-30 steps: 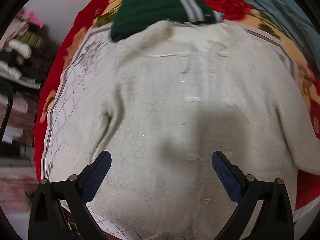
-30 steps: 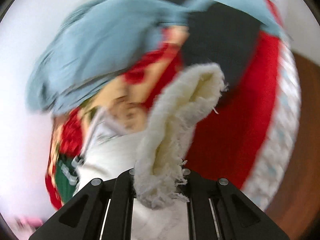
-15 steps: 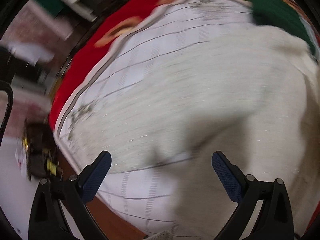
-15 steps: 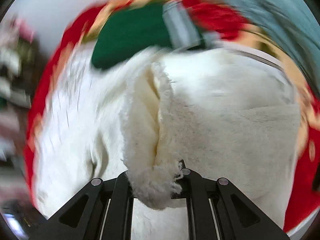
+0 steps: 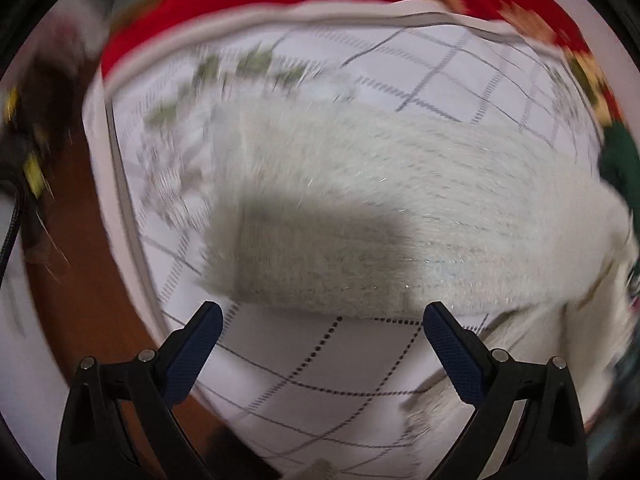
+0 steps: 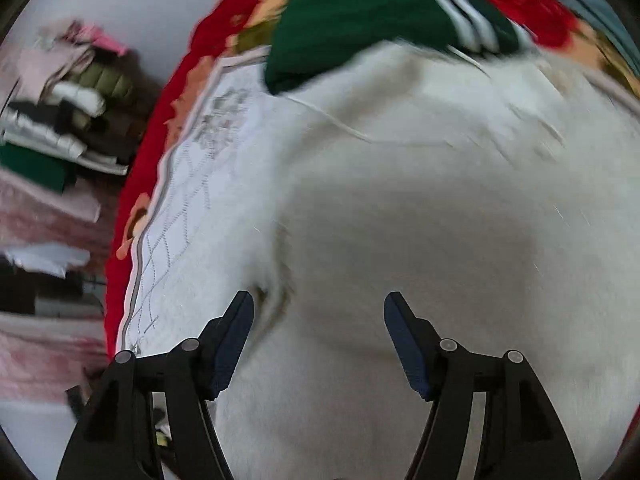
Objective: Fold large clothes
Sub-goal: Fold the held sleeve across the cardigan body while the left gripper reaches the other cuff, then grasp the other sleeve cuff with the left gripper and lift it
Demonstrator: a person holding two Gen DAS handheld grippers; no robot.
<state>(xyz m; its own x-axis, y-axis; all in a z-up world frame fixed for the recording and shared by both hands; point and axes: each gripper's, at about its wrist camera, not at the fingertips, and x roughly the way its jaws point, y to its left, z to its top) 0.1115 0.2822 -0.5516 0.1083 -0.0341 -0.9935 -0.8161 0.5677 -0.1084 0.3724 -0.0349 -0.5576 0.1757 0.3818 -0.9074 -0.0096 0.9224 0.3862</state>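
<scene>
A large fuzzy cream sweater (image 6: 460,240) lies spread on a white quilted sheet (image 6: 192,184). In the left wrist view one of its sleeves (image 5: 380,216) lies flat across the checked sheet (image 5: 328,380), its cuff end toward the left. My left gripper (image 5: 318,338) is open and empty, just short of the sleeve's near edge. My right gripper (image 6: 318,332) is open and empty, low over the sweater's body. Both views are motion-blurred.
A folded dark green garment with white stripes (image 6: 380,16) lies at the sweater's far end, on a red floral blanket (image 6: 520,4). Stacked clothes (image 6: 68,120) sit off the bed to the left. The sheet's edge and brown floor (image 5: 92,264) show left.
My right gripper has let go of the sweater sleeve it carried across and now stands open over the body. My left gripper has swung left to the other sleeve, still open.
</scene>
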